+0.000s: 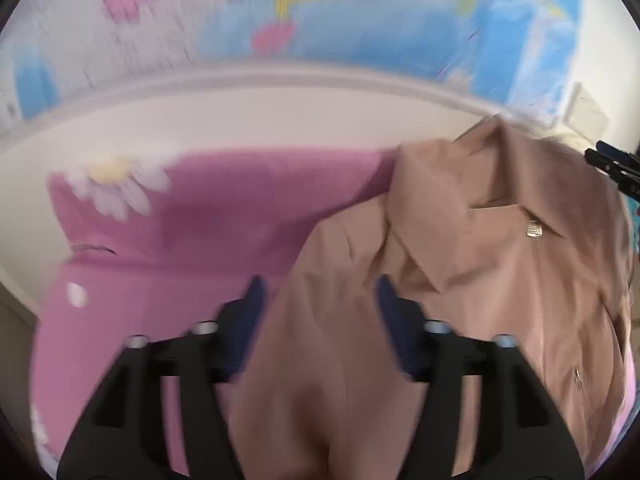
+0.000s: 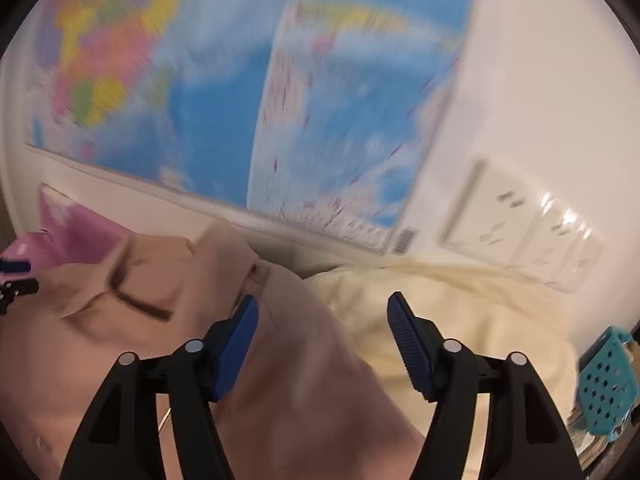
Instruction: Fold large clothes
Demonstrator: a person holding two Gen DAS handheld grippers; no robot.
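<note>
The tan cloth jacket with a collar and a metal zip lies spread over a pink bedspread printed with white daisies. In the left wrist view it fills the lower centre and right of the frame, its collar toward the upper right and its zip running down the right side, so its long axis goes from upper right to the bottom. The left gripper hangs over the jacket's plain panel with its blue pads spread wide and nothing pinched between them: released.

In the right wrist view the same jacket occupies the lower left, with a cream fabric to its right. The right gripper is likewise released, its jaws apart above the border where tan meets cream; cloth shows in the gap, but the pads do not press it.

Both grippers seem about equally near the jacket; the left sits over its body, the right toward its far side.

Room looks tight at the top, where a white wall with a blue world map poster closes in. A teal perforated plastic basket stands at the lower right.
</note>
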